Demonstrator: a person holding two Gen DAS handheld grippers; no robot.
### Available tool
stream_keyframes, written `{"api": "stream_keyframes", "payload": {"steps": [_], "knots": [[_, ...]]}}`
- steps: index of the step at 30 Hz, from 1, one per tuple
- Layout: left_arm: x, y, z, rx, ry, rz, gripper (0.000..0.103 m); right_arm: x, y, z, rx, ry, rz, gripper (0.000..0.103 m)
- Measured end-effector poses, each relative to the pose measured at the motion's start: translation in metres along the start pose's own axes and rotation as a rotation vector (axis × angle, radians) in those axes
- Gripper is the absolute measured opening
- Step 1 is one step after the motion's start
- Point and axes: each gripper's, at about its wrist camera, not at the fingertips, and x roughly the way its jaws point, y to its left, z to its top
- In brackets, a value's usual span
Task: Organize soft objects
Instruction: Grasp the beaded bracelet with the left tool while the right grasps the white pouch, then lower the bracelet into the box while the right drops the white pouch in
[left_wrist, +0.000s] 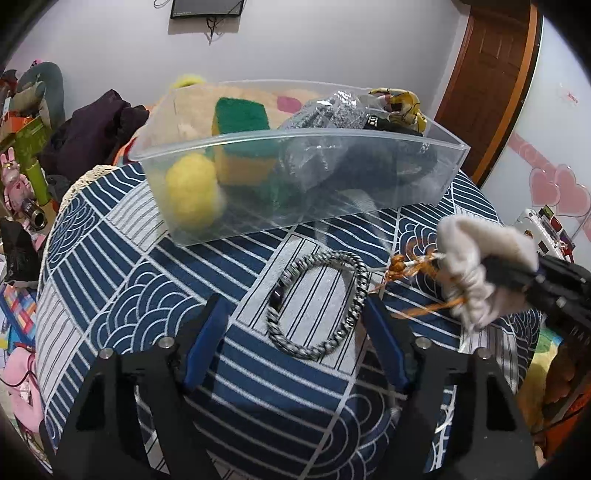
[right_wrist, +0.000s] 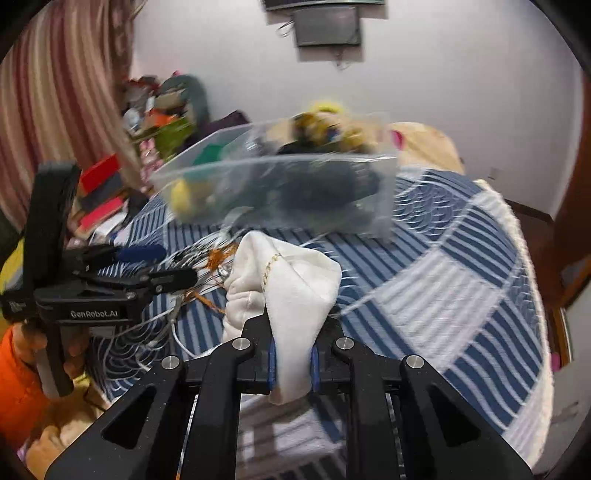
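Note:
A clear plastic bin (left_wrist: 258, 147) on the patterned table holds a yellow ball (left_wrist: 190, 192), a green-and-yellow sponge (left_wrist: 242, 140) and dark soft items (left_wrist: 369, 162). My left gripper (left_wrist: 295, 317) is open, its blue fingers either side of a black-and-white braided ring (left_wrist: 317, 302) lying on the cloth. My right gripper (right_wrist: 291, 354) is shut on a white drawstring pouch (right_wrist: 291, 291) and holds it above the table; the pouch shows at the right in the left wrist view (left_wrist: 480, 266), with an orange tassel cord (left_wrist: 406, 269) hanging from it.
The round table has a blue-and-white patterned cloth (left_wrist: 147, 288) with a lace edge. Clutter, toys and boxes (left_wrist: 26, 155) stand to the left beyond the table. A wooden door (left_wrist: 491, 74) is at the back right. The left gripper also shows in the right wrist view (right_wrist: 155, 266).

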Motion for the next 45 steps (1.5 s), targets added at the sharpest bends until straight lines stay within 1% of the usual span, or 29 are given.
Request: {"api": "stream_keyframes", "payload": {"steps": [2, 3, 5, 6, 8, 9, 11, 14, 20, 24, 29, 31, 35, 39, 43, 45], "knots": [[0.003, -0.003, 0.001, 0.014, -0.005, 0.007, 0.066, -0.006, -0.006, 0.001, 0.021, -0.019, -0.016, 0.012], [0.004, -0.005, 0.002, 0.019, -0.007, 0.004, 0.065, -0.008, -0.009, 0.002, 0.031, -0.028, -0.025, 0.011], [0.005, -0.007, 0.002, 0.024, -0.008, -0.014, 0.056, -0.010, -0.013, 0.005, 0.051, -0.042, -0.034, 0.011], [0.005, -0.007, 0.003, 0.026, -0.008, -0.021, 0.053, -0.011, -0.015, 0.006, 0.061, -0.048, -0.037, 0.011], [0.006, -0.009, 0.004, 0.030, -0.010, -0.039, 0.041, -0.015, -0.021, 0.004, 0.072, -0.055, -0.040, 0.011], [0.006, -0.009, 0.004, 0.030, -0.010, -0.054, 0.037, -0.016, -0.022, 0.002, 0.074, -0.055, -0.039, 0.011], [0.005, -0.009, 0.004, 0.025, -0.008, -0.083, 0.023, -0.016, -0.021, 0.001, 0.071, -0.056, -0.036, 0.011], [0.000, -0.011, 0.004, 0.020, -0.015, -0.101, 0.012, -0.020, -0.021, 0.002, 0.061, -0.064, -0.031, 0.011], [-0.032, -0.008, 0.000, 0.022, -0.079, -0.123, 0.012, -0.024, -0.024, 0.008, 0.062, -0.094, -0.062, 0.011], [-0.049, -0.005, 0.005, 0.026, -0.117, -0.102, 0.012, -0.026, -0.036, 0.011, 0.092, -0.107, -0.098, 0.011], [-0.063, 0.006, 0.008, 0.005, -0.143, -0.079, 0.012, -0.034, -0.043, 0.015, 0.115, -0.125, -0.100, 0.011], [-0.068, 0.008, 0.011, -0.001, -0.158, -0.069, 0.012, -0.040, -0.040, 0.019, 0.113, -0.142, -0.082, 0.011], [-0.077, 0.011, 0.028, -0.001, -0.204, -0.051, 0.012, -0.052, -0.032, 0.035, 0.092, -0.199, -0.064, 0.011], [-0.089, 0.011, 0.048, 0.013, -0.268, -0.017, 0.012, -0.065, -0.022, 0.060, 0.077, -0.277, -0.041, 0.011], [-0.096, 0.015, 0.068, 0.009, -0.314, 0.014, 0.012, -0.069, -0.011, 0.085, 0.057, -0.349, -0.030, 0.011], [-0.095, 0.020, 0.077, 0.000, -0.328, 0.034, 0.012, -0.065, -0.007, 0.097, 0.053, -0.367, -0.020, 0.011]]}}
